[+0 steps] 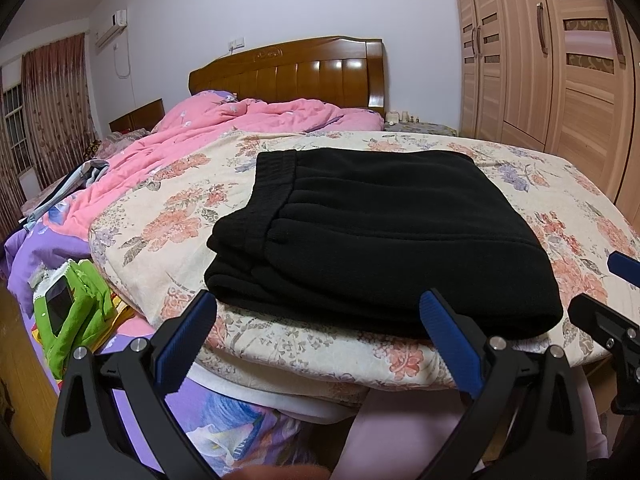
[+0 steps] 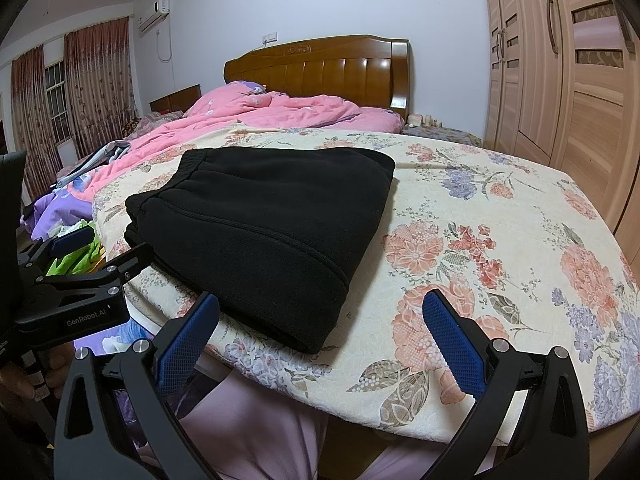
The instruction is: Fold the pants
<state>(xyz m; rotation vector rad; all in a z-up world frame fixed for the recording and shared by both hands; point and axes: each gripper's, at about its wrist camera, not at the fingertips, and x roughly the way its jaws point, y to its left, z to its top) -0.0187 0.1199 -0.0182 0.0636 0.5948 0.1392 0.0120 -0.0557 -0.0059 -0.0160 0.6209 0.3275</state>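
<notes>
Black pants (image 1: pixel 380 232) lie folded into a thick rectangle on a floral quilt (image 1: pixel 168 216), waistband toward the far left. In the left wrist view my left gripper (image 1: pixel 318 300) is open just before the near edge of the pants, holding nothing. My right gripper (image 1: pixel 600 288) shows at the right edge, apart from the cloth. In the right wrist view the pants (image 2: pixel 272 216) sit left of centre, and my right gripper (image 2: pixel 320 300) is open over their near right corner and the quilt (image 2: pixel 500 220). My left gripper (image 2: pixel 108 246) stands open at the pants' left edge.
A rumpled pink duvet (image 1: pixel 240 128) lies behind the quilt, before a wooden headboard (image 1: pixel 296 72). Wardrobe doors (image 1: pixel 560 60) line the right side. Green cloth (image 1: pixel 80 312) and other clothes sit at the left on a purple sheet. A person's legs in pale trousers (image 2: pixel 260 432) are below the quilt's edge.
</notes>
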